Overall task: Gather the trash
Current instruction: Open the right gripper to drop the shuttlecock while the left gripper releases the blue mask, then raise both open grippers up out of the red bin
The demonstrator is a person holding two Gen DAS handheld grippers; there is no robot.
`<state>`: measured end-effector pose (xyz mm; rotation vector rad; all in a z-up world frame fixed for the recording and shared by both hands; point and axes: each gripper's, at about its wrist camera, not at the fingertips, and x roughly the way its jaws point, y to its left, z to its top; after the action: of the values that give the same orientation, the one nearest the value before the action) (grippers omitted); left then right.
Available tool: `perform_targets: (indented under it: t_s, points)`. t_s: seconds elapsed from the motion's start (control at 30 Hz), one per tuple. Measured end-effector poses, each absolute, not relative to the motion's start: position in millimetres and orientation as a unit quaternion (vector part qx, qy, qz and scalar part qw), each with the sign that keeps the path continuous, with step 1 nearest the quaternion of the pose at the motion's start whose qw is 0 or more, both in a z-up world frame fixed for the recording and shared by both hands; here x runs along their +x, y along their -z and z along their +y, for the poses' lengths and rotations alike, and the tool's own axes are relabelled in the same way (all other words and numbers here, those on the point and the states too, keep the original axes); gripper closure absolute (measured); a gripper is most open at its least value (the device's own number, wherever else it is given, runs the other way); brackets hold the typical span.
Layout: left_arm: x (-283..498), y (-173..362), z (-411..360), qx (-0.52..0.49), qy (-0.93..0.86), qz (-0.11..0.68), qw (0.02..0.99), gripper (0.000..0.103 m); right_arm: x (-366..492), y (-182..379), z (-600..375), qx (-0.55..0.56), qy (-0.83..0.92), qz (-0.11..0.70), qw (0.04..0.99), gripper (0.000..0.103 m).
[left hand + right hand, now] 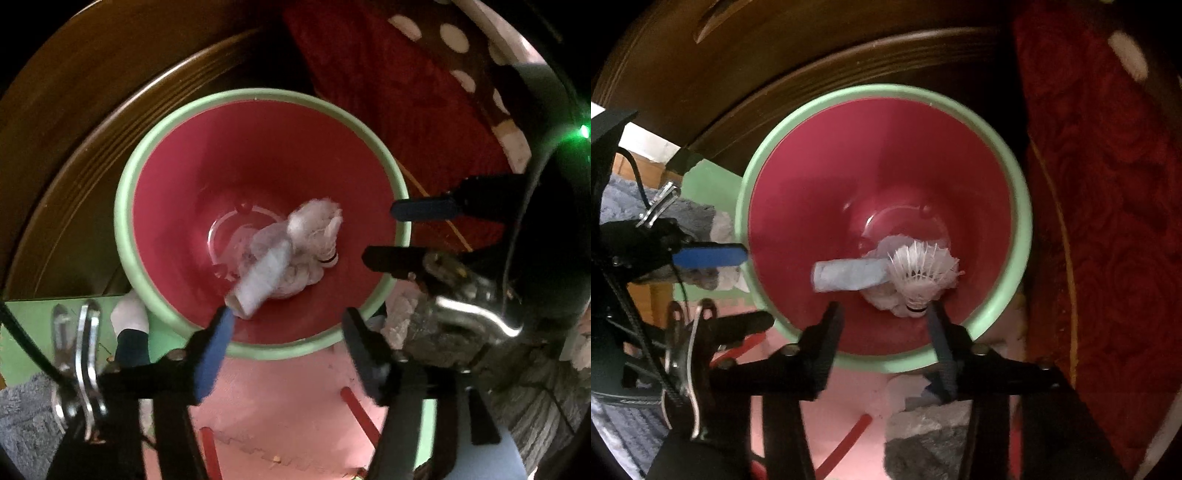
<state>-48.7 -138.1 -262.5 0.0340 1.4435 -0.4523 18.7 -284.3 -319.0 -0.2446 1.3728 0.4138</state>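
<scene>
Above the round plastic bin [258,155], red inside with a pale green rim, two hand-held grippers point steeply down. On the left side, the left gripper [288,321] hangs over the near edge of the bin; its fingers [212,350], one with a blue pad, stand wide apart and hold nothing. Just beyond the blue pad a pale blue folded strip of paper [264,275] is blurred, free of the fingers, over the bin floor. Under it, at the bottom of the bin, lies a crumpled white tissue [295,280], and a white feather shuttlecock [921,271] rests on this pile with its cork end toward the near wall. To the right, the right gripper [882,321] is over the near rim too; its fingers [827,343] are about half open and empty, the shuttlecock is just past their tips, whether touching I cannot tell. Further right, beside the bin, is a dark red patterned cloth [1108,221]. Behind the bin curves a brown wooden furniture edge [775,74].
</scene>
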Motion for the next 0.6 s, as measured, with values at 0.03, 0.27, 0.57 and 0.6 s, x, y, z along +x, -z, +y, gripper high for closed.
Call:
perform_targets:
  t_s: [0.03, 0.27, 0.57, 0.6]
  points:
    - [-48.9, 262.3, -137.5, 0.015, 0.202, 0.653, 0.729, 0.024, 18.1, 318.3, -282.9, -0.119, -0.19, 0.626, 0.747, 0.048]
    - [-50.2, 260.9, -138.3, 0.022, 0.2, 0.65, 0.733, 0.022, 14.5, 318.3, -277.7, -0.143, -0.206, 0.618, 0.745, 0.038]
    - [-53.1, 256.5, -138.1, 0.032, 0.198, 0.644, 0.738, 0.022, 14.0, 309.1, -282.1, -0.14, -0.194, 0.614, 0.752, 0.038]
    - [-52.3, 256.5, -137.6, 0.032, 0.199, 0.643, 0.739, 0.022, 13.5, 306.2, -283.1, -0.137, -0.196, 0.612, 0.754, 0.038]
